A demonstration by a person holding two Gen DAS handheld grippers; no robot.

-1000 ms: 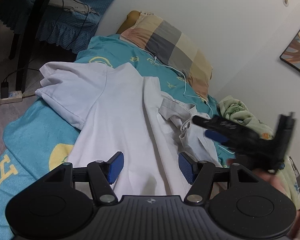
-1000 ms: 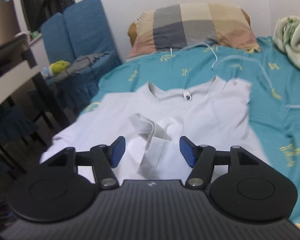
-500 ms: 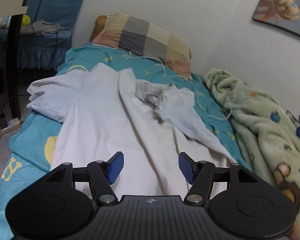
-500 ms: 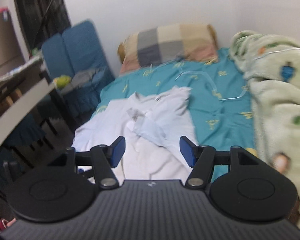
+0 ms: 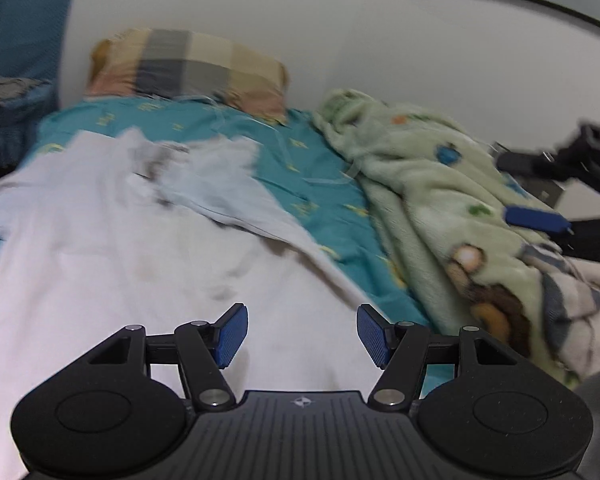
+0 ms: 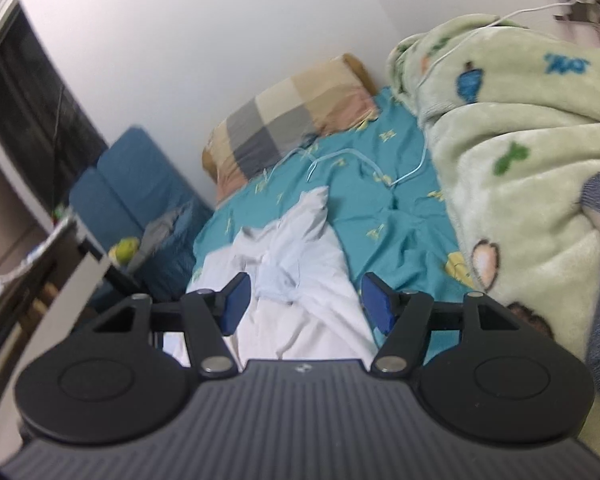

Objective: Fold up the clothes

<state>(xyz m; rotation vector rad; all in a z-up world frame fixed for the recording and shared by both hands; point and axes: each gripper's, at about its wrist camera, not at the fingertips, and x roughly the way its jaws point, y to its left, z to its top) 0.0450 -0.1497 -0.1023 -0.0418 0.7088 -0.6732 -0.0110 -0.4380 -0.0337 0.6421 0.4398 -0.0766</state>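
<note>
White shirt [image 5: 112, 248] on teal bedsheet [image 5: 300, 168]

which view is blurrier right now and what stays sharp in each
Left wrist view: heaviest motion smear, the white shirt and checked pillow streak sideways, while the left gripper stays crisp. Right wrist view: milder blur, worst at the left edge; the right gripper is sharp with its jaws opening on nothing, and the green blanket reads fairly clearly. Fisheye bends the walls in both.

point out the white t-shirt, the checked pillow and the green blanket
white t-shirt [image 5: 140, 264], left wrist view, on its flat body.
checked pillow [image 6: 292, 120], right wrist view, on its middle.
green blanket [image 6: 512, 128], right wrist view, on its upper fold.
</note>
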